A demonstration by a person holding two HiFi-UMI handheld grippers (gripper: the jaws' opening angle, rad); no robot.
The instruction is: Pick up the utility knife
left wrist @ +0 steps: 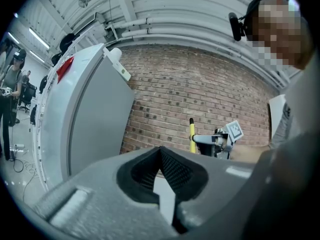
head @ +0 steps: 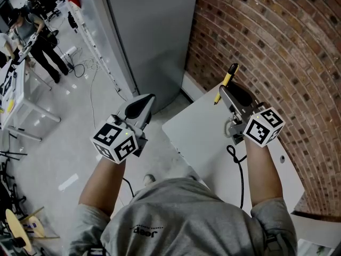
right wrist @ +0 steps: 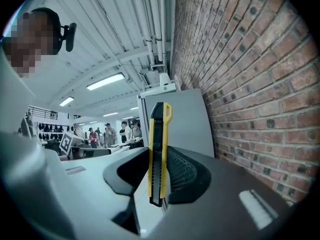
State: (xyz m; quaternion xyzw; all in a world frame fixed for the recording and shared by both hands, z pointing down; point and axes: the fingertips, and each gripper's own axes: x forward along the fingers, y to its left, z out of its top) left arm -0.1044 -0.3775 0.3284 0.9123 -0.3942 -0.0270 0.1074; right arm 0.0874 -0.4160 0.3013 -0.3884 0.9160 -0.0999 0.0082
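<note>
My right gripper (head: pixel 226 91) is shut on the yellow and black utility knife (head: pixel 226 81), held above the far part of the white table (head: pixel 197 137). In the right gripper view the knife (right wrist: pixel 159 154) stands upright, clamped between the pads of the right gripper (right wrist: pixel 161 160), its top end rising above them. My left gripper (head: pixel 147 101) hangs left of the table over the floor with its jaws together and nothing in them. The left gripper view shows the left gripper (left wrist: pixel 160 151) with its tips touching, and beyond it the knife (left wrist: pixel 191 134) in the other gripper.
A brick wall (head: pixel 277 47) runs along the table's far and right sides. A tall grey cabinet (head: pixel 154 31) stands behind the table's left corner. A black cable (head: pixel 238 164) lies on the table near my right arm. People (head: pixel 37 41) stand far off at the upper left.
</note>
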